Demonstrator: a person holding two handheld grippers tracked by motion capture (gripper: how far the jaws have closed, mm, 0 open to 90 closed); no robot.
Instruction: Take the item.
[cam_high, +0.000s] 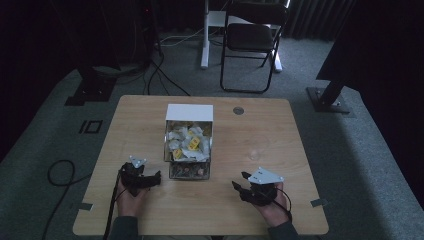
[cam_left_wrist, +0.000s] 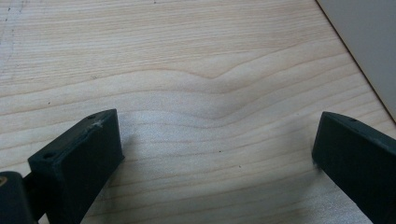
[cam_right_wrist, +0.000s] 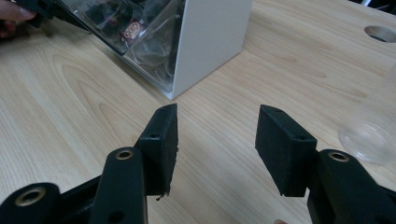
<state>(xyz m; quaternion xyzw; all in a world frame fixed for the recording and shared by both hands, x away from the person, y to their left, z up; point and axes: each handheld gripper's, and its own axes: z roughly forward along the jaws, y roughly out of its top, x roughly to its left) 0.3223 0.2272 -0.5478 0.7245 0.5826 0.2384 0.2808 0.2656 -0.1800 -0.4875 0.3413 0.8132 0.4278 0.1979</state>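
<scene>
While both grippers' jaws stood spread, empty, clear cup (cam_right_wrist: 373, 126) near right gripper (cam_right_wrist: 217, 135) looked light, crushable; grip mid-wall gently.

clear cup (cam_right_wrist: 373, 126): cut off by the right edge
packets in the box (cam_high: 187, 140): too small to read
</scene>
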